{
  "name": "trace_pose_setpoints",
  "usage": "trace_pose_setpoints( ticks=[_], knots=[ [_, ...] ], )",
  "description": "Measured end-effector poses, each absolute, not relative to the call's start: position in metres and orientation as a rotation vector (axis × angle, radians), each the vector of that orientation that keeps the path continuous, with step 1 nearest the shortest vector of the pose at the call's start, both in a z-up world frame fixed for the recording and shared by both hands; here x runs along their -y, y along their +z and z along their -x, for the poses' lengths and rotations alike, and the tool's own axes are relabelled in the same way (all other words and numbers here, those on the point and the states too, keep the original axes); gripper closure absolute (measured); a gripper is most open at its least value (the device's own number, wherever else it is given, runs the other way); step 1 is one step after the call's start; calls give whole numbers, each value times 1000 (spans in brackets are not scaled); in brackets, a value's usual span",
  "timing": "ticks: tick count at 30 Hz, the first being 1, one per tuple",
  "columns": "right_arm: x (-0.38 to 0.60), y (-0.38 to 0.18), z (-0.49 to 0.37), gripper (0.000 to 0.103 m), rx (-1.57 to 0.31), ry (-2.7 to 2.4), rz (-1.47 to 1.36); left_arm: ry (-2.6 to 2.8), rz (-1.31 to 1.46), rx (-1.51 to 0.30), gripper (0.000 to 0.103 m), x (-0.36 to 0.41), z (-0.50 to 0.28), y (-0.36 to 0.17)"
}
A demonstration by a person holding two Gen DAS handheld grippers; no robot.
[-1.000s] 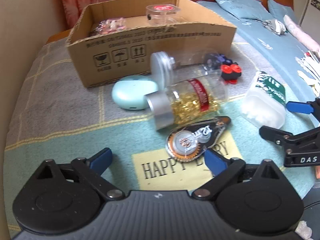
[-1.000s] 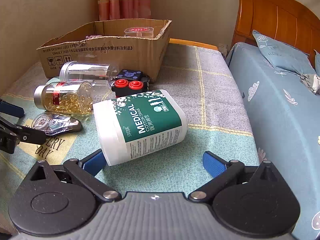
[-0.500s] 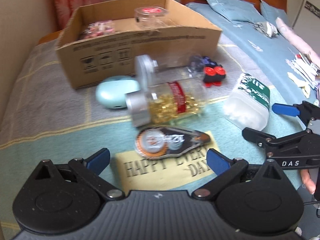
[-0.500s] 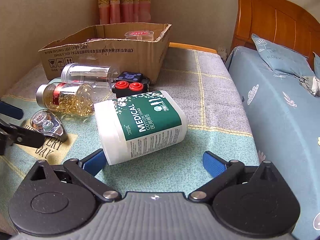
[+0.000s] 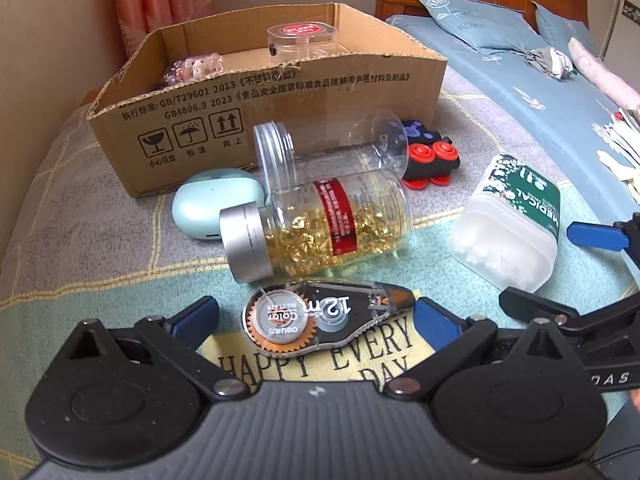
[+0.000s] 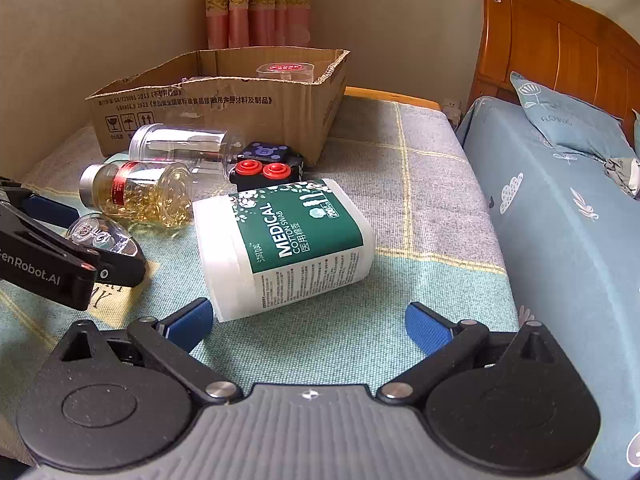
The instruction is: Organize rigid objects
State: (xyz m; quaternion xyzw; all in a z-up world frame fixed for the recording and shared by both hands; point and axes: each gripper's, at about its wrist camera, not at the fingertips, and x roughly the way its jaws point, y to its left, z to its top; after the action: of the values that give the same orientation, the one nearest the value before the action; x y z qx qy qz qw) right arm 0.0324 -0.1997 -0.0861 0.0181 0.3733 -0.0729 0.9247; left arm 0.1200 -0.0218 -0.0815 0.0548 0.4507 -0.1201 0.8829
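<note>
The cardboard box (image 5: 280,92) is sitting well ahead of both tongs, already holding a clear case. The cotton swab tub (image 6: 280,244) is lying on its side just ahead of the right tongs (image 6: 308,320), which are spread apart and empty. The correction tape (image 5: 320,320) is lying between the parted fingers of the left tongs (image 5: 316,316). To grip it well, I'd be lowering flat to the surface and closing across its narrow sides.
</note>
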Motion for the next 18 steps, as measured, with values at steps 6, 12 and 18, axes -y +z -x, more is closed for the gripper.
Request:
trace_pose_setpoints(
  ticks=[6,12,18],
  knots=[
    [199,-86,-32,0,-763,-152,-38,-226,-103,-936,1,32,-122,-82],
    [199,-86,-32,0,-763,-153,-37,-205,-95,-927,0,3,-115,-83],
    [199,-87,-31,0,-760,-152,-36,-199,-84,-931,1,-29,-109,-82]
  ],
)
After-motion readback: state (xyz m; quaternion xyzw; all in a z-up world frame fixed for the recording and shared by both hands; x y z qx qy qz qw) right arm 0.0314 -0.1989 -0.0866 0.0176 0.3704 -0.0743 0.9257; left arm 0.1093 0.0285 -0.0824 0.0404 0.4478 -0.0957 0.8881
